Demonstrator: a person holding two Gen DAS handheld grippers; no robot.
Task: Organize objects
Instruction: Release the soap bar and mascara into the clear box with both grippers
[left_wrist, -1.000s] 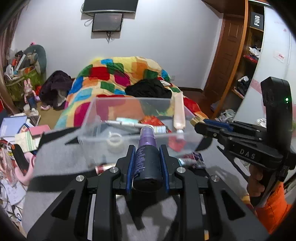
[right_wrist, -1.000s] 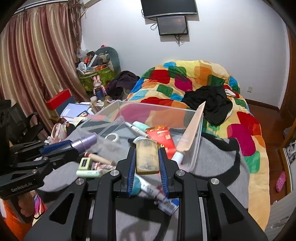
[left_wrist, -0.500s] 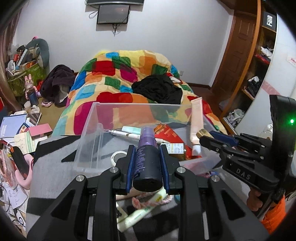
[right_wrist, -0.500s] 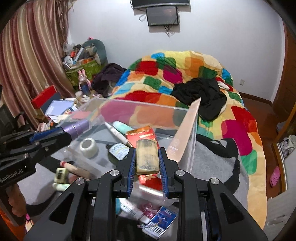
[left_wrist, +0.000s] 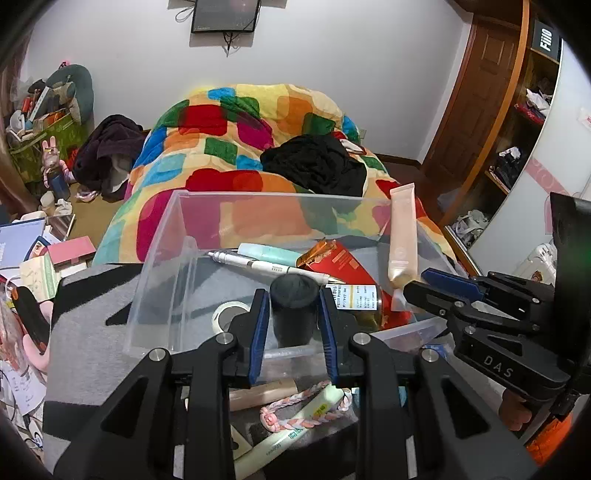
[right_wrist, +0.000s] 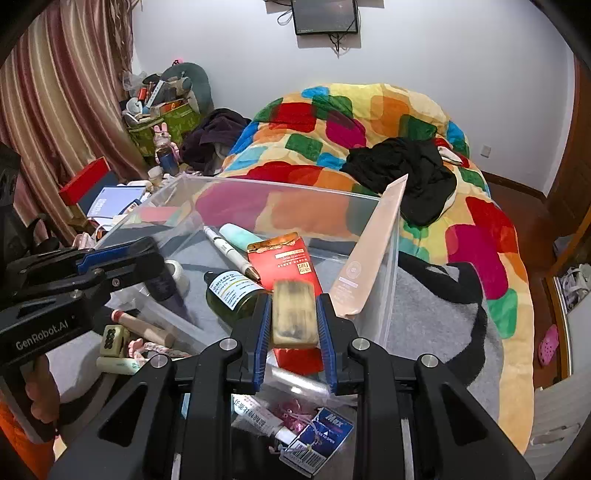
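Left wrist view: my left gripper (left_wrist: 293, 325) clamps a dark bottle (left_wrist: 293, 310), its long axis pointing to 12 o'clock over the clear bin (left_wrist: 162, 258).

Right wrist view: my right gripper (right_wrist: 293, 325) clamps a gold case (right_wrist: 294, 314) above the bin's near wall, bin interior at 12 o'clock.

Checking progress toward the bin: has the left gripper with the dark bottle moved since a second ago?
Yes. The left gripper and its dark bottle have advanced over the clear bin; its near wall now lies beneath the jaws.
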